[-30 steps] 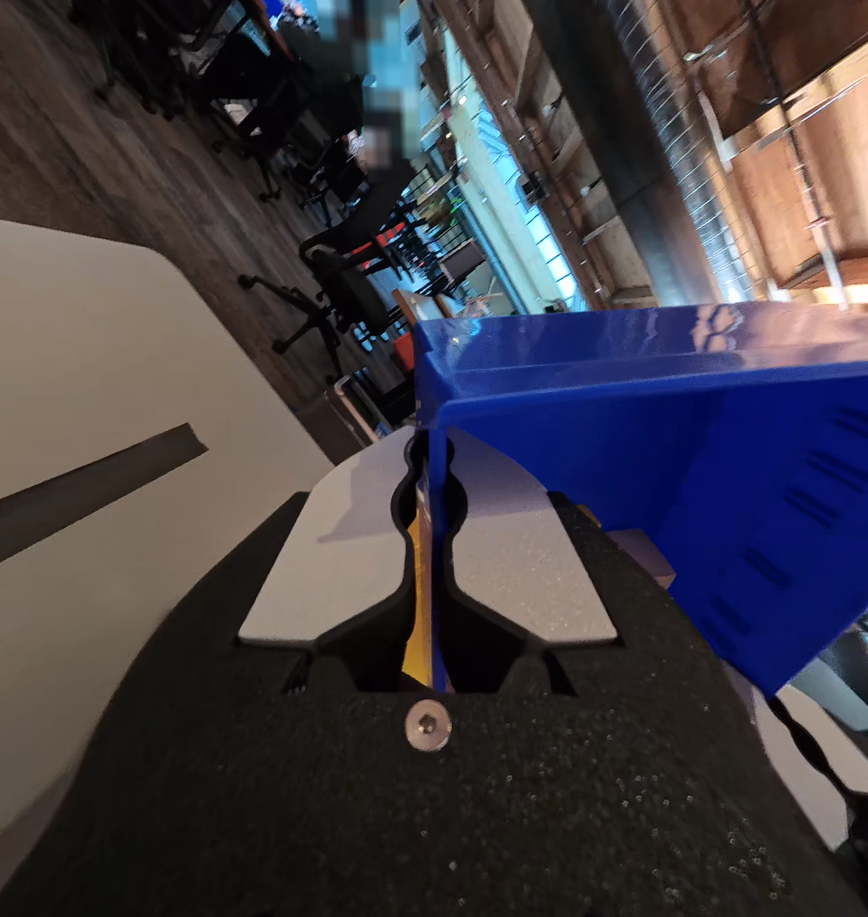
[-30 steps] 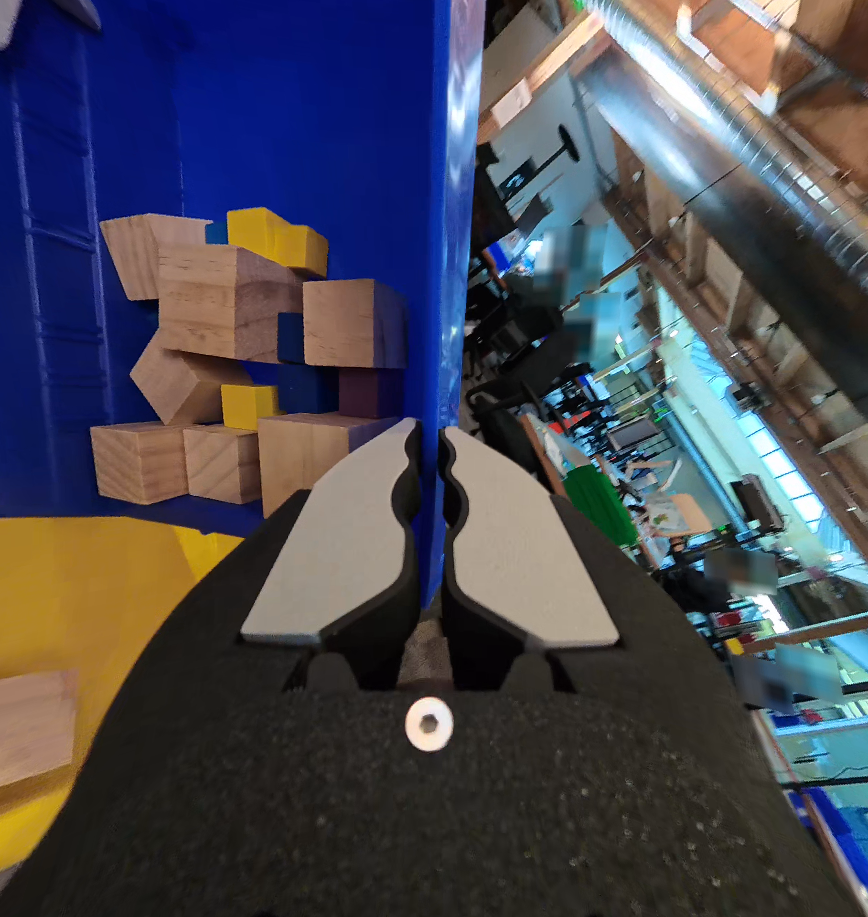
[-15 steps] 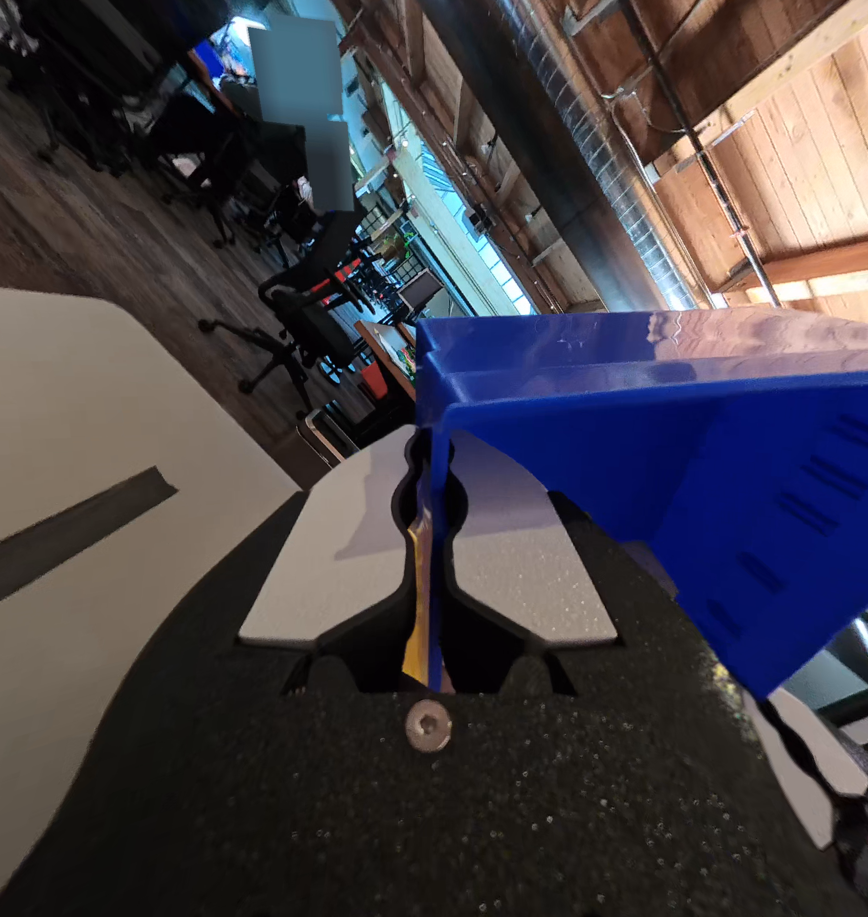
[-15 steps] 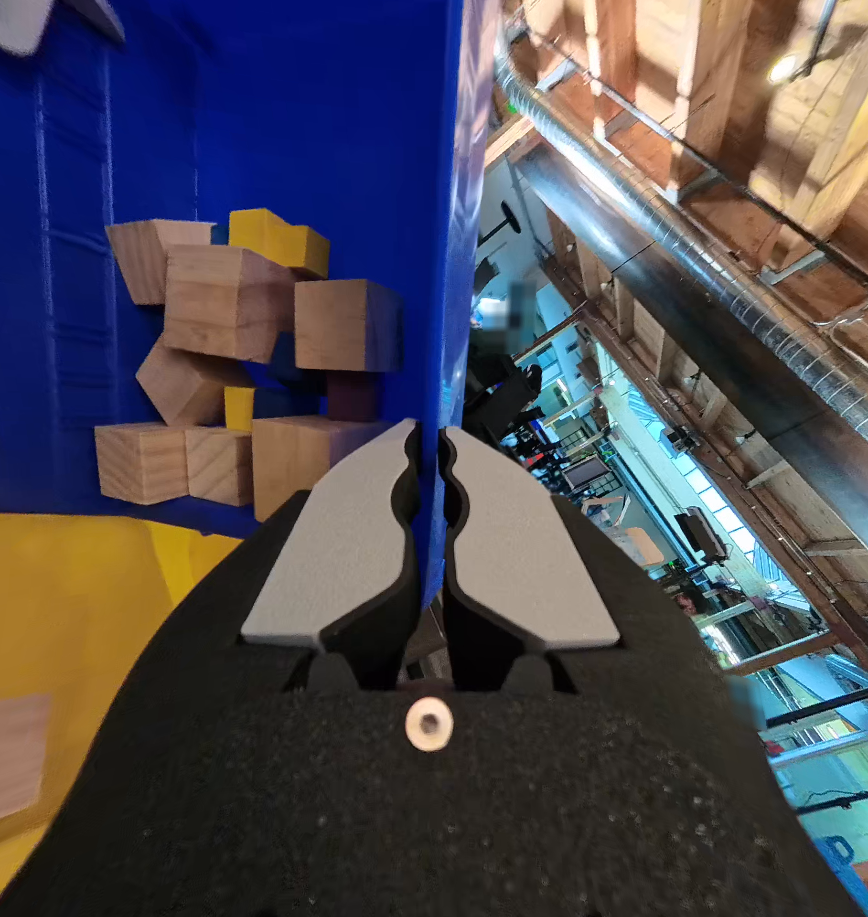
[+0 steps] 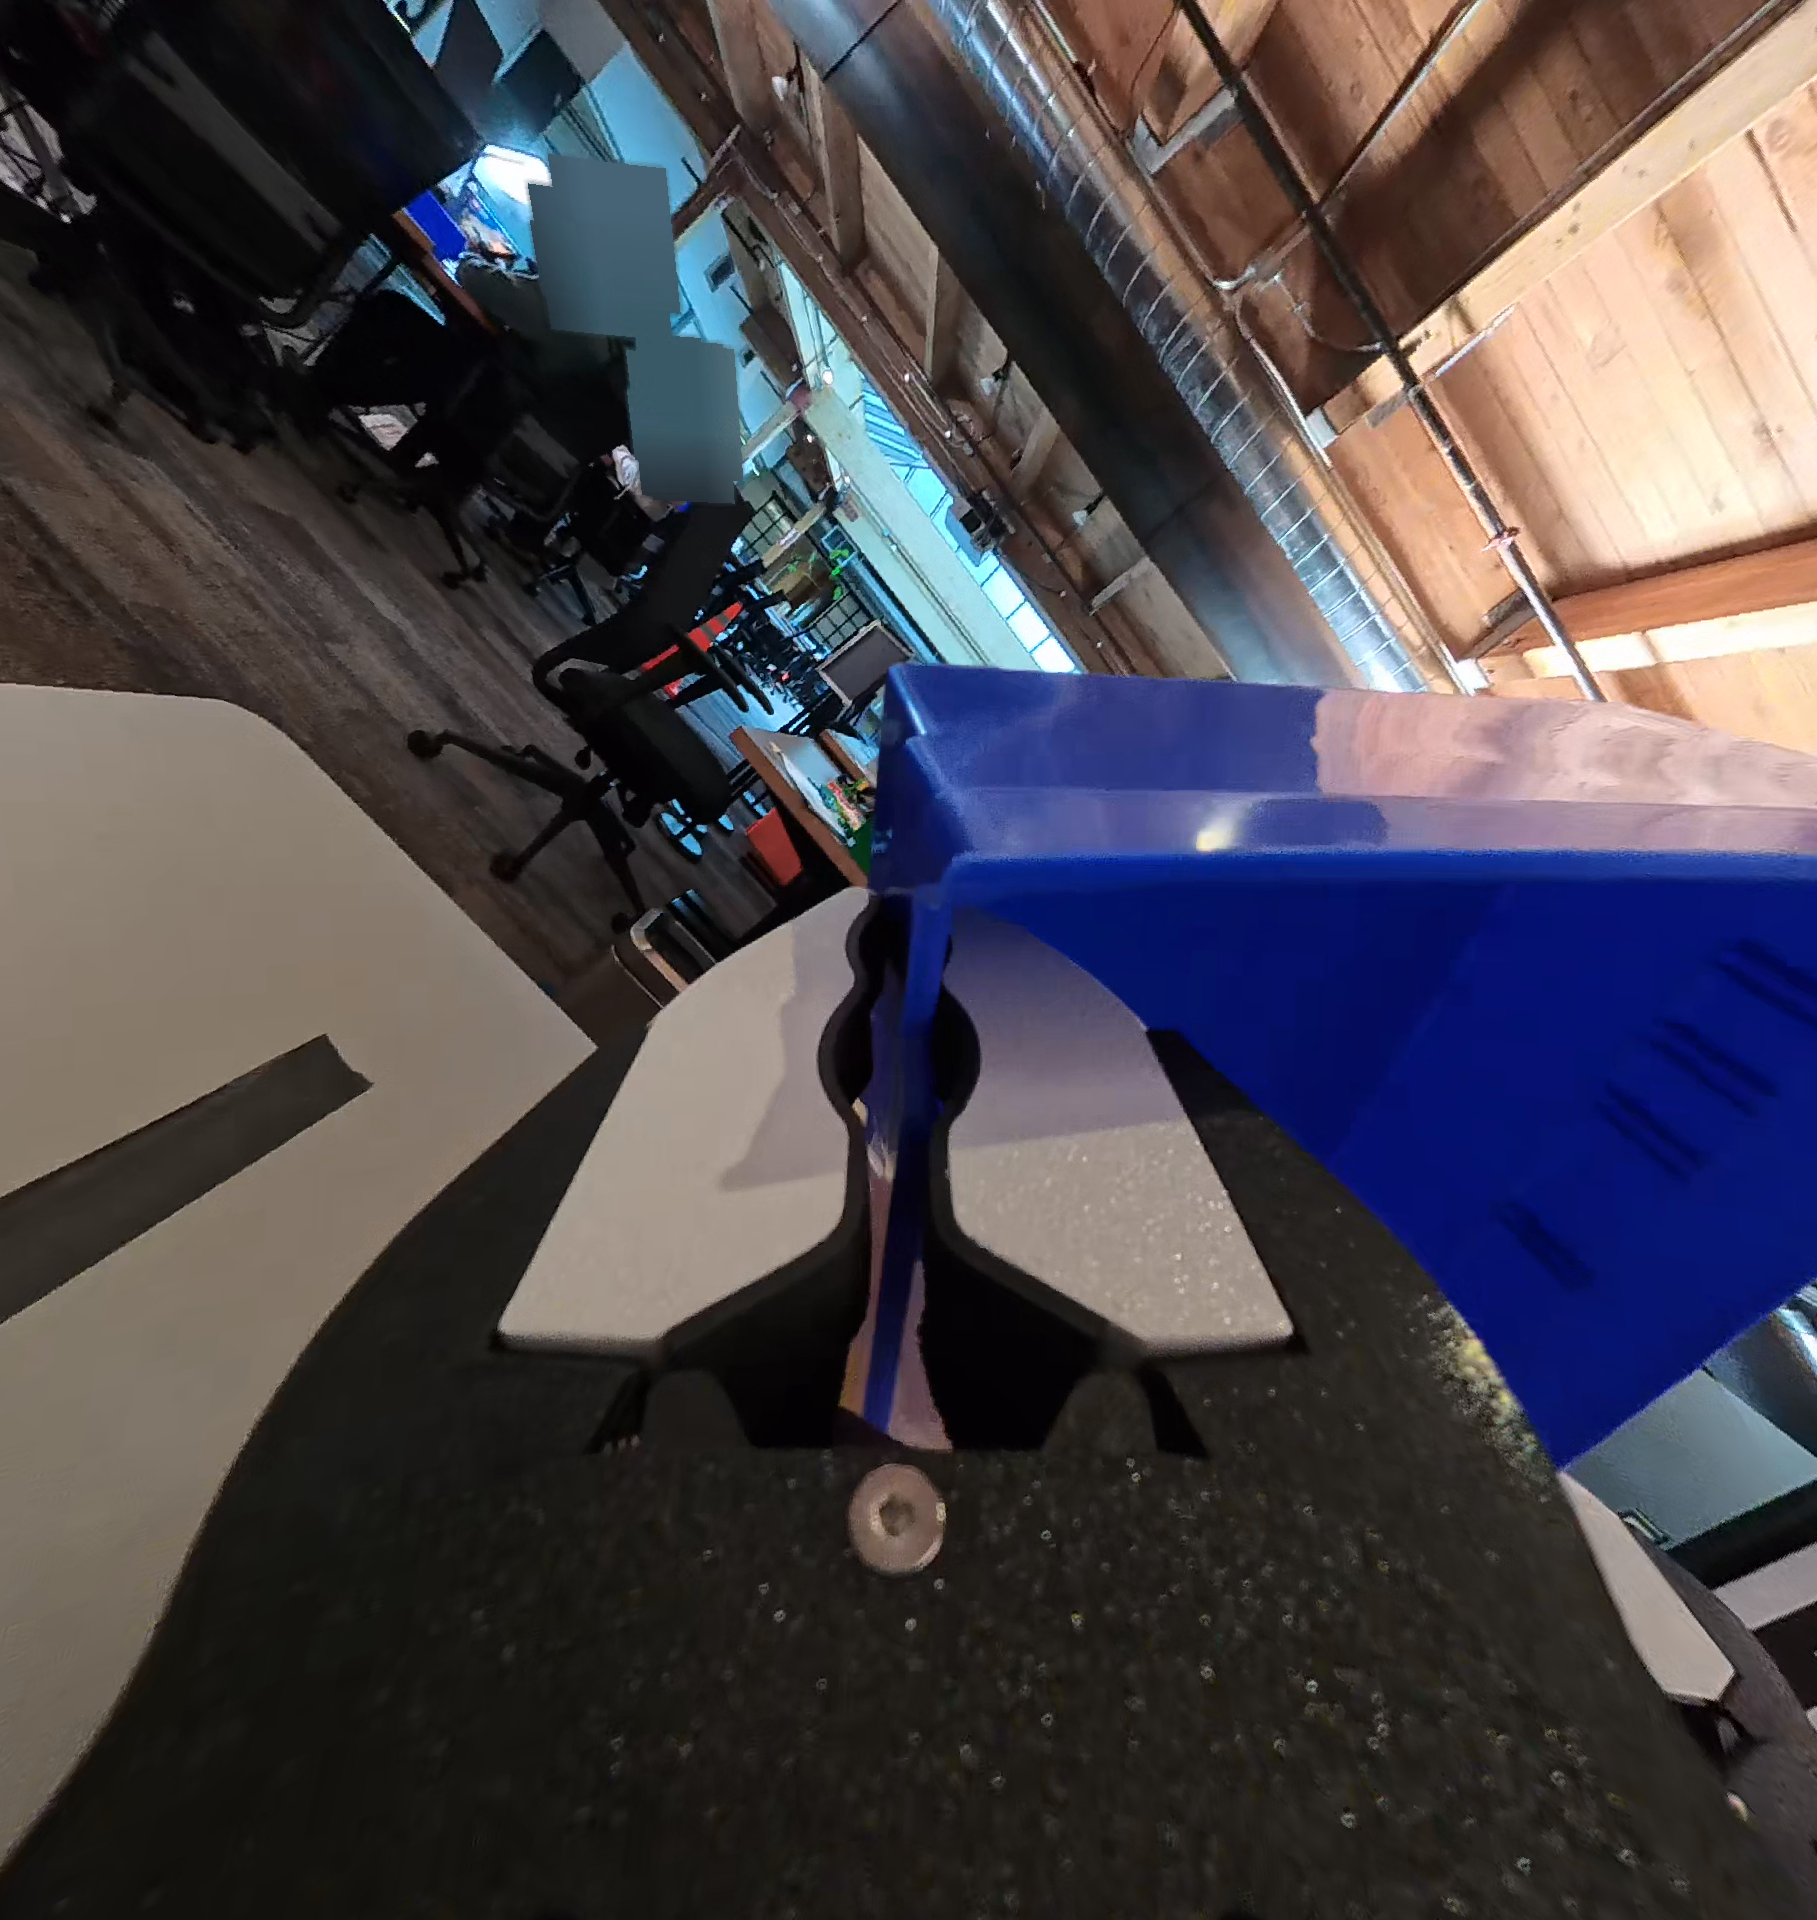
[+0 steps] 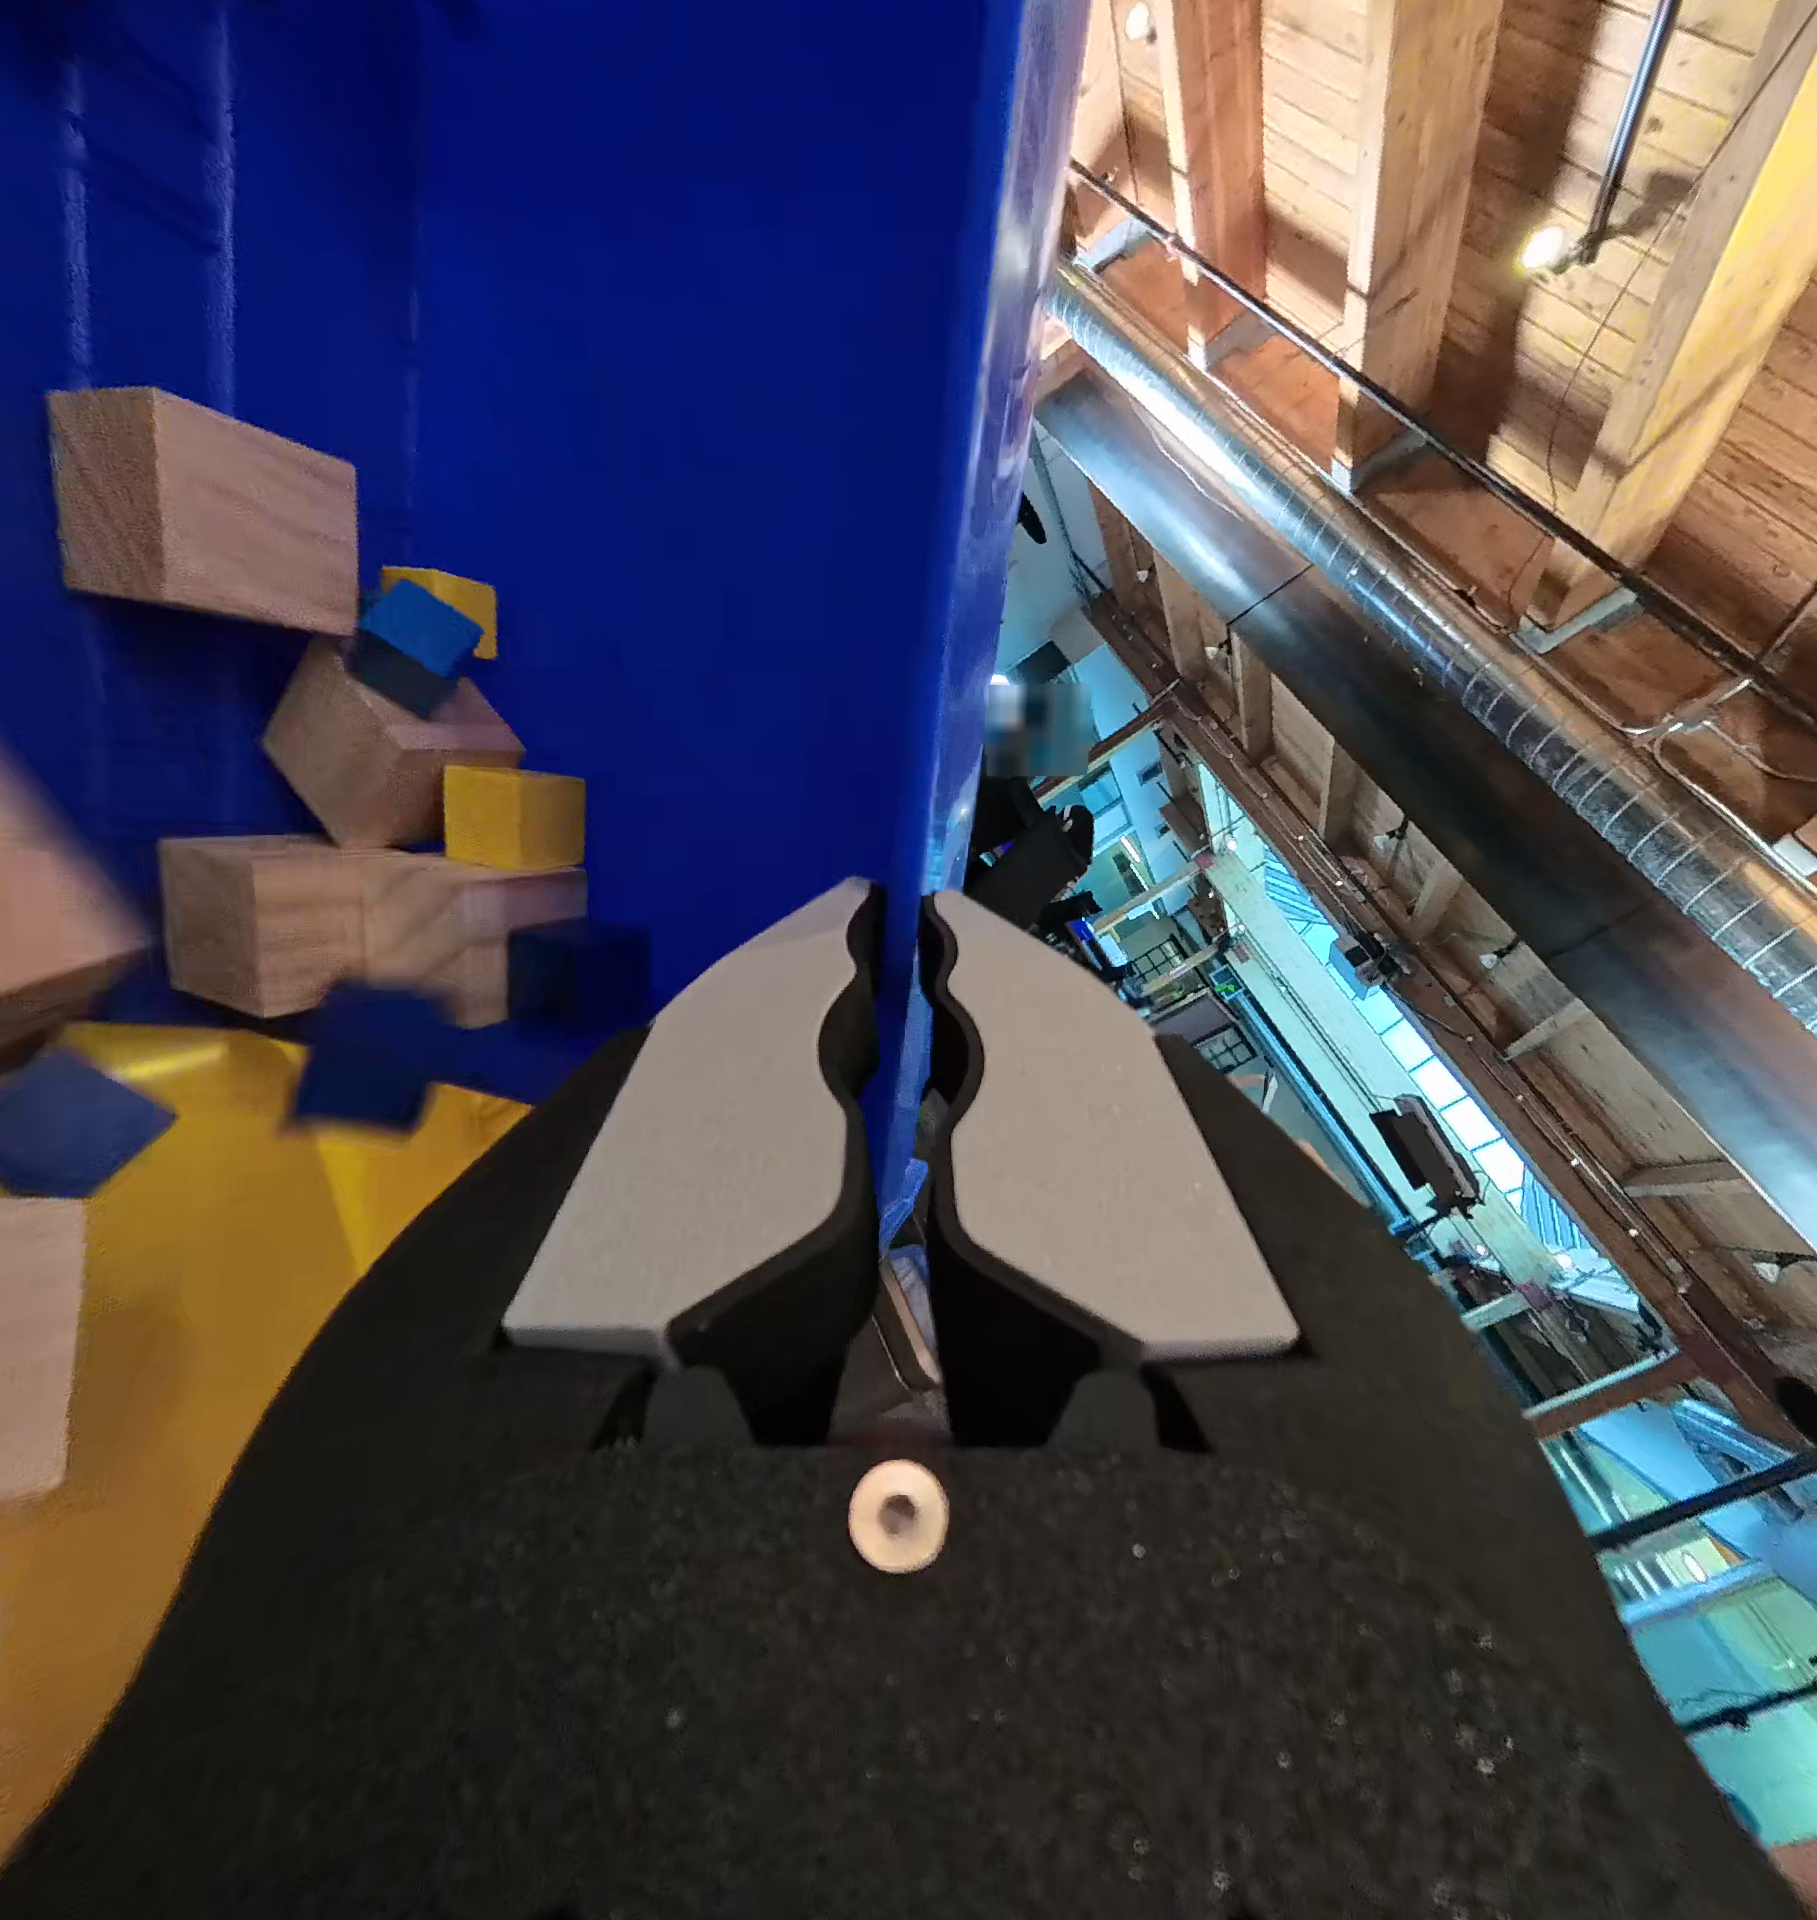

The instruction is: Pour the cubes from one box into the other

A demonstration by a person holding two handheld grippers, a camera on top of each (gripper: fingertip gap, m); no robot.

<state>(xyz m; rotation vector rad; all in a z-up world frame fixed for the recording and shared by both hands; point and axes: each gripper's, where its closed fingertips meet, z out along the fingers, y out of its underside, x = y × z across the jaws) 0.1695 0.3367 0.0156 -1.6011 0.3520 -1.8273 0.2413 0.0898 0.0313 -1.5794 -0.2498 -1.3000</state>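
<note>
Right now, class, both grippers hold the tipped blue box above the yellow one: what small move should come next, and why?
Probably tip the blue box slightly further. The left gripper and right gripper are each shut on a wall of it, some cubes still cling inside, and others blur in mid-fall toward the yellow box below.

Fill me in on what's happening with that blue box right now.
A person holds the blue box tipped up with two handheld grippers: the left gripper and the right gripper are each clamped on a wall of it. Wooden, yellow and blue cubes are sliding toward the box's low edge, and some are dropping blurred into the yellow box underneath. Several cubes remain inside.
</note>
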